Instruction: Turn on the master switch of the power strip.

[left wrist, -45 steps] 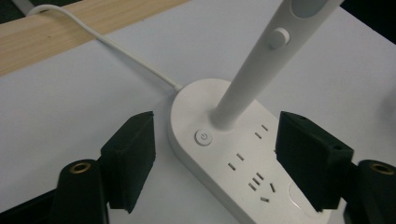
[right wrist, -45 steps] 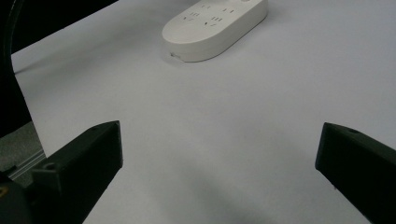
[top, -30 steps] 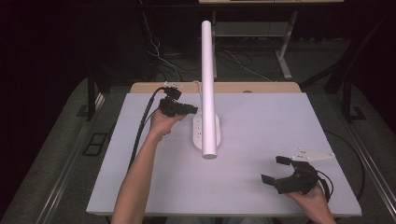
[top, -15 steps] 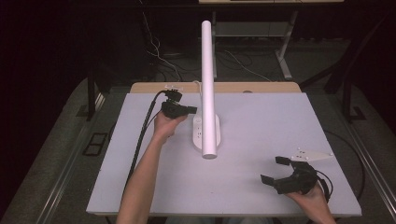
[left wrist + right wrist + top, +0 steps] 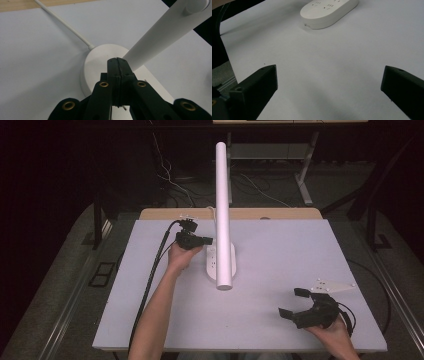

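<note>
Left claw (image 5: 209, 240) has just closed: its jaws meet flush in the left gripper view, nothing between them. It sits at the far end of the white power strip (image 5: 220, 262), tips right by the base of the white pole (image 5: 222, 210) that runs over the strip. Looks like a pressing tip now, probably for a switch on the strip, though the contact spot is hidden behind the jaws. Strip lies mid-tabletop (image 5: 280, 250), cord (image 5: 65, 23) trailing off toward the wooden edge. Right claw (image 5: 295, 302) rests wide open and empty at the near right, well apart from the strip.
</note>
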A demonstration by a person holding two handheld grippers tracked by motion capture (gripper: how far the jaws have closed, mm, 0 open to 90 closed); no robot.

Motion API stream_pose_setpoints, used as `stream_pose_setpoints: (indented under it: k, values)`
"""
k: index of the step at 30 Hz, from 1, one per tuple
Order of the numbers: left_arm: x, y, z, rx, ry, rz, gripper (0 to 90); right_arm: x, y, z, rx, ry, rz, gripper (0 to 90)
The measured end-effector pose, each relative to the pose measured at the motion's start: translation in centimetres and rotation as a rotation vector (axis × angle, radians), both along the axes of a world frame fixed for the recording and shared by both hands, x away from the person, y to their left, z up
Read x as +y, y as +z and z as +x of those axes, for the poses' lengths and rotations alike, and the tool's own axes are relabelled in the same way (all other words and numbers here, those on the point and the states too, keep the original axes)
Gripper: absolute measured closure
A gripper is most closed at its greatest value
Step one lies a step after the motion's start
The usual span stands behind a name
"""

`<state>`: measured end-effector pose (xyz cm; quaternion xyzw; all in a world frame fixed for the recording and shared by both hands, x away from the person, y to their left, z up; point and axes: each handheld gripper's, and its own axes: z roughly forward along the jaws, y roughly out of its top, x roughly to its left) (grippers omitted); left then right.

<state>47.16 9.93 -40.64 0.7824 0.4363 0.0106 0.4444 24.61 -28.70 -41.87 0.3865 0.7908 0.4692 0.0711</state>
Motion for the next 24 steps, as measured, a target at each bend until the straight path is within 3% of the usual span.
stream_pose_setpoints:
  k: [19, 24]
  values:
    - [-0.6, -2.1, 0.0, 0.036, 0.021, 0.006, 89.4, 0.0, 0.0, 0.0, 0.0, 0.004, -0.004, 0.2]
    - [-0.6, -2.0, -0.1, 0.014, 0.012, 0.027, 89.6, 0.0, 0.0, 0.0, -0.001, 0.003, -0.005, 0.2]
